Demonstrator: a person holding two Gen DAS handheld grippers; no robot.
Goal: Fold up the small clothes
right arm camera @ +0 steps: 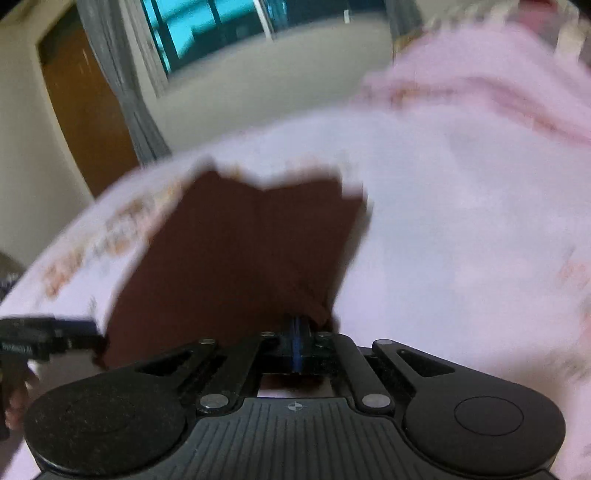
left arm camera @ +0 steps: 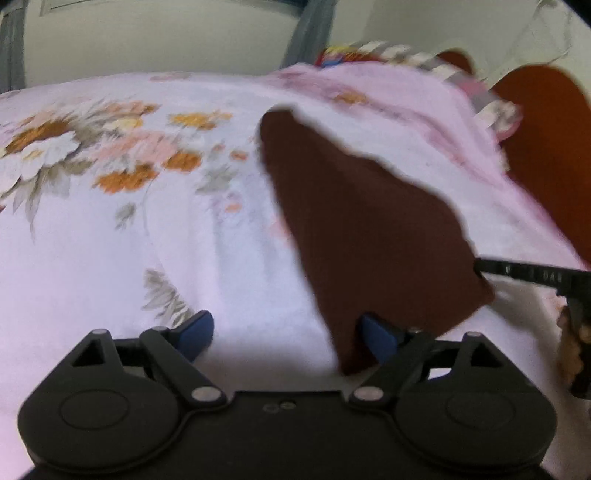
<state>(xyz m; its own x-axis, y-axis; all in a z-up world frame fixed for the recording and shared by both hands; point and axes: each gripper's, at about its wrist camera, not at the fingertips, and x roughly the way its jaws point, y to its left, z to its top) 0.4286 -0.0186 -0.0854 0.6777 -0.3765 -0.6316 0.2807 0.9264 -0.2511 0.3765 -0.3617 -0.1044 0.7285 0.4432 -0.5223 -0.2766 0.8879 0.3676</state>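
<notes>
A small dark brown garment is spread over the floral bed sheet. In the left wrist view my left gripper stands open, and the garment's near corner lies against the inner side of its right blue finger without being pinched. My right gripper reaches in from the right edge onto the garment's right corner. In the right wrist view the right gripper is shut, its blue pads together on the near edge of the garment. The left gripper shows at the garment's near left corner.
A pink blanket and a striped pillow lie at the far right of the bed, beside an orange-brown surface. Grey curtains, a window and a wooden door stand beyond the bed.
</notes>
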